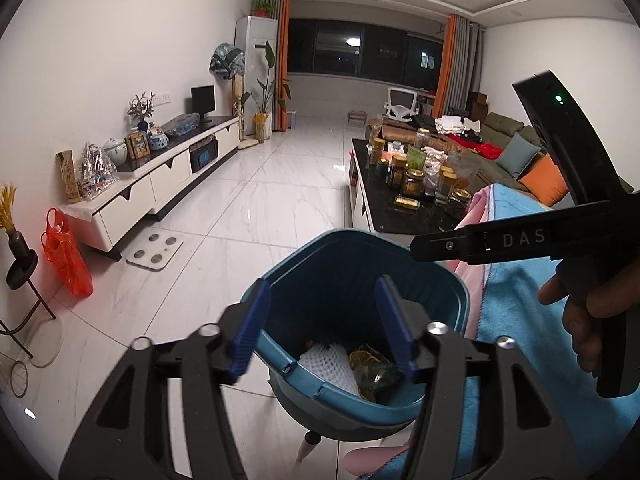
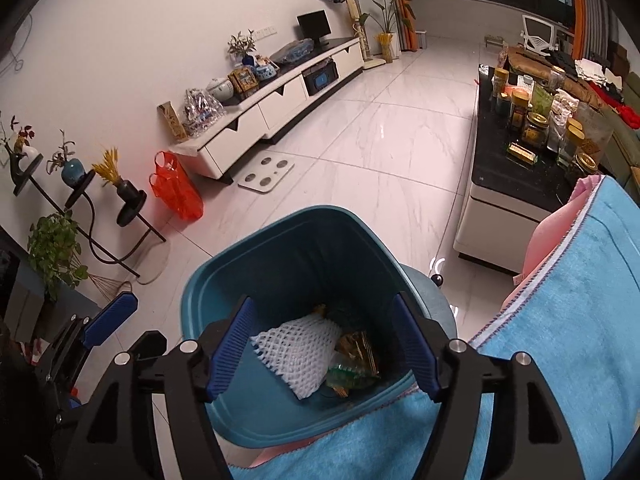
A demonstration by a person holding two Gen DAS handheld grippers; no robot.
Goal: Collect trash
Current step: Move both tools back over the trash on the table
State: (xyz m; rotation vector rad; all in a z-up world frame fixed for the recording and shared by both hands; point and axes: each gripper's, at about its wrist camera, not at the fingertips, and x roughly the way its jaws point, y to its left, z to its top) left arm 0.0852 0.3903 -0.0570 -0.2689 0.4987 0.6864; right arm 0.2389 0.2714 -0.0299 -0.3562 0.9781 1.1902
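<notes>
Trash bin (image 2: 240, 280) holds white foam netting (image 2: 296, 354) and wrappers (image 2: 356, 360) beneath both wide, empty grippers: left gripper (image 1: 322, 320), right gripper (image 2: 324, 344)

- I see the teal bin (image 2: 280, 248) at lower centre, open-topped.
- Inside lie white foam netting (image 2: 298, 350) and crumpled wrappers (image 2: 356, 360), touching.

Premises: a home living room. Evidence: low TV cabinet (image 1: 168, 176) along the left wall, sofa (image 1: 516, 148) at right, jar-laden tabletop (image 1: 400, 208) centre right, curtained window (image 1: 364, 52) at the far end, tiled floor (image 1: 280, 184).
</notes>
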